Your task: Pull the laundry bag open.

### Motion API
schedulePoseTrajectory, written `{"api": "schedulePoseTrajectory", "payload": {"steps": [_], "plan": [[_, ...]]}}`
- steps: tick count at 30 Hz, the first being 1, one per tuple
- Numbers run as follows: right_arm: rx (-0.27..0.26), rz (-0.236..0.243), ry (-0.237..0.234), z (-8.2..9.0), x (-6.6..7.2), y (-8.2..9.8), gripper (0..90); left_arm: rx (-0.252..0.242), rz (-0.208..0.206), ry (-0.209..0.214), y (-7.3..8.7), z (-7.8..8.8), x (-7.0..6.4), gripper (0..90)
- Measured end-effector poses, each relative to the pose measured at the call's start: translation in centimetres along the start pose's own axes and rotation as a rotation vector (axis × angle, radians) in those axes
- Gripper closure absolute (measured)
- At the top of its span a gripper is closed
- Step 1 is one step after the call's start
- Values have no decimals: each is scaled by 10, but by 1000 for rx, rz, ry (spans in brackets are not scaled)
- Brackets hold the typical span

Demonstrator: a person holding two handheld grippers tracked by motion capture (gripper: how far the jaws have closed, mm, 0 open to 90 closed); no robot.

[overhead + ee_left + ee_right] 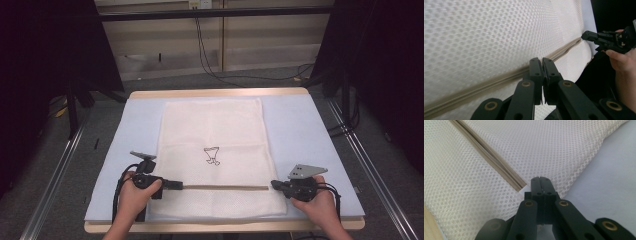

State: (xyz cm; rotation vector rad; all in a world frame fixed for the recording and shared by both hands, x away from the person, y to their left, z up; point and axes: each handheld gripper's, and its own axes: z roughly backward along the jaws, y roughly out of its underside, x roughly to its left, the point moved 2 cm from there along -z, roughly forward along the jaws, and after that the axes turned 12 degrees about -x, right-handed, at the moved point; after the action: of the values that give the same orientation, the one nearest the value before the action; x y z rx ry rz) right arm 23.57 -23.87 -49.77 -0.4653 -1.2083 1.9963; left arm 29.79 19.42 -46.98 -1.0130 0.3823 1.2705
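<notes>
Flat on the pale blue mat [300,130], a cream mesh laundry bag [212,130], roughly centred on the table and nearer the person's edge than the far one. Long axis running away from the person, from the near rim of the table toward the far wall; short sides parallel to the near edge. Small dark printed emblem [212,156] about midway along the bag. Across the near part, a tan zipper [225,187] lying crosswise, at right angles to the long axis, spanning almost from one side seam to the other, with a strip of mesh left between it and the near hem.

At the zipper's left end, left gripper [176,185], pointing inward along the zipper line, jaws pressed together at the tape; in the left gripper view [542,61], closed tips resting right at the tan band, whether any fabric is pinched between them cannot be told. At the zipper's right end, right gripper [276,185], pointing inward the opposite way, jaws likewise together; in the right gripper view [541,180], tips just beside the end of the zipper [517,185] on the mesh, close to the bag's side edge and the blue mat [609,182].

Beneath the mat, a light wooden table [220,93], its rim bare at the far and near edges.
</notes>
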Motion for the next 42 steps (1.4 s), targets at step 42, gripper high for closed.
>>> {"api": "schedulePoseTrajectory", "payload": {"steps": [42], "plan": [[3, 5, -3, 0, 0, 0, 900, -129, 95, -94, 7, 71, 54, 874]]}}
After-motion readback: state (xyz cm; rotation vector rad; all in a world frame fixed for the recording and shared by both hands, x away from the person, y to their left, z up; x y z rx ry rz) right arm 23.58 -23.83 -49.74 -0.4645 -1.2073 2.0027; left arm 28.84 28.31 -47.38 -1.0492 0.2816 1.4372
